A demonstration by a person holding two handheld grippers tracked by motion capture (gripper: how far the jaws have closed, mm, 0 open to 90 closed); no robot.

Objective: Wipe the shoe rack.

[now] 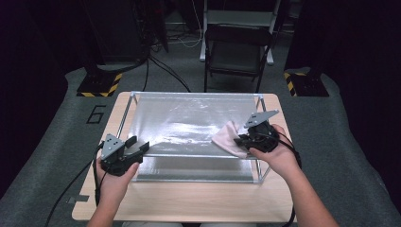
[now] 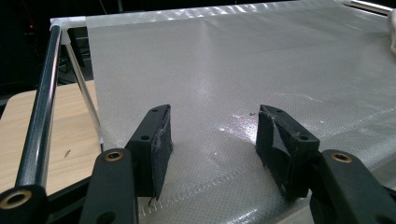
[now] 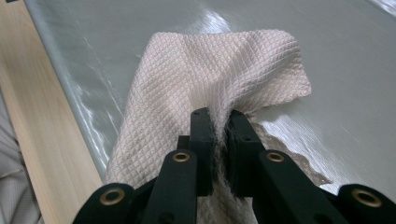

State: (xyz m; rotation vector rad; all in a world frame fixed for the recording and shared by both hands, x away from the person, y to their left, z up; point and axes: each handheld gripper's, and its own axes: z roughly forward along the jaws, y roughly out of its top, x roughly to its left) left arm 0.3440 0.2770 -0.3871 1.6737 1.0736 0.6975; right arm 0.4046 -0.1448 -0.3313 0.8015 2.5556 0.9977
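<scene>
Right gripper [image 3: 219, 116] pinching pale pink waffle-weave cloth [image 3: 210, 70] on clear plastic sheet; left gripper [image 2: 212, 135] spread, empty.

Translucent, glossy plastic sheet [image 1: 189, 120] is stretched over a thin metal rod frame [image 1: 127, 116] standing on a light wooden table [image 1: 189, 198]. Right gripper [image 1: 243, 139] sits at the sheet's right near corner, jaws pressed together on a bunched fold of the cloth [image 1: 227, 137]; the rest of the cloth lies flat on the sheet, spreading away from the jaws. Left gripper [image 1: 139, 146] is at the frame's left near corner, jaws apart over the sheet's [image 2: 233, 70] near edge, nothing between them; whether they touch the sheet can't tell. Dark frame rod [image 2: 39, 116] is just beside its left jaw.
</scene>
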